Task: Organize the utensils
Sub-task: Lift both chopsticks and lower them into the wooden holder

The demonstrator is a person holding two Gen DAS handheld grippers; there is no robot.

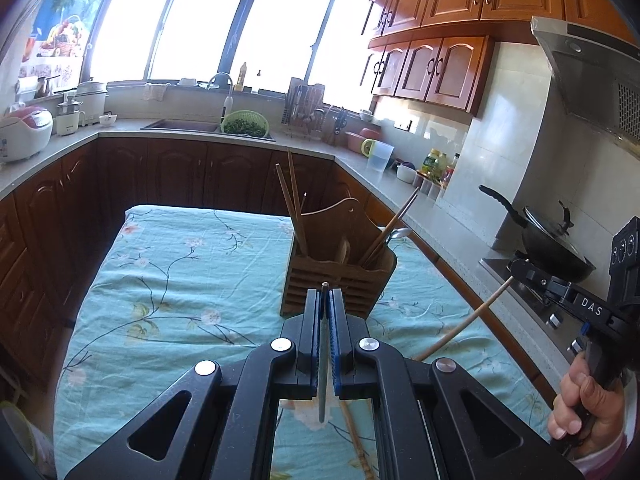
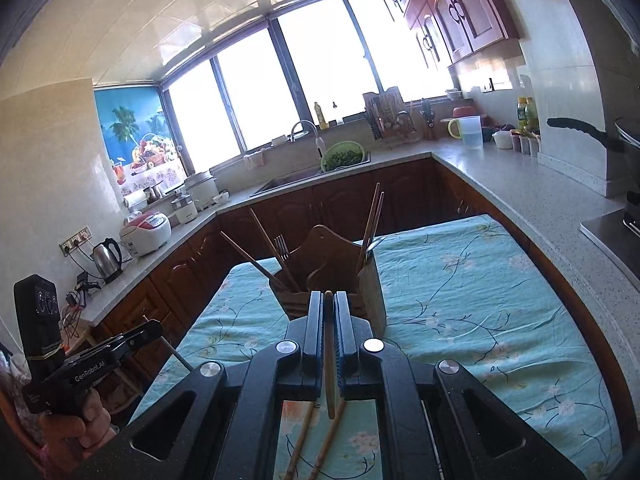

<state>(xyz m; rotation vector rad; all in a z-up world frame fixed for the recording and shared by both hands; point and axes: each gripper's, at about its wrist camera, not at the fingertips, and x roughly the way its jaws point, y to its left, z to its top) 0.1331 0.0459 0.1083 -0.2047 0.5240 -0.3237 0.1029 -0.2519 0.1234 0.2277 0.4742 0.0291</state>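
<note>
A wooden utensil holder (image 1: 340,276) stands on the table with the floral cloth (image 1: 168,280); chopsticks (image 1: 294,204) and a spoon stick out of it. My left gripper (image 1: 325,300) is shut on a thin grey metal utensil (image 1: 322,360), just in front of the holder. My right gripper (image 2: 328,300) is shut on a wooden chopstick (image 2: 329,352), also just short of the holder (image 2: 332,280), which holds chopsticks and a fork (image 2: 281,246). The right gripper also shows at the right of the left wrist view, with its chopstick (image 1: 460,328).
Two wooden chopsticks (image 2: 316,440) lie on the cloth below the right gripper. Kitchen counters surround the table. A sink with a green colander (image 1: 245,123) is at the back. A wok (image 1: 552,240) sits on the stove at right. A rice cooker (image 1: 24,132) is at left.
</note>
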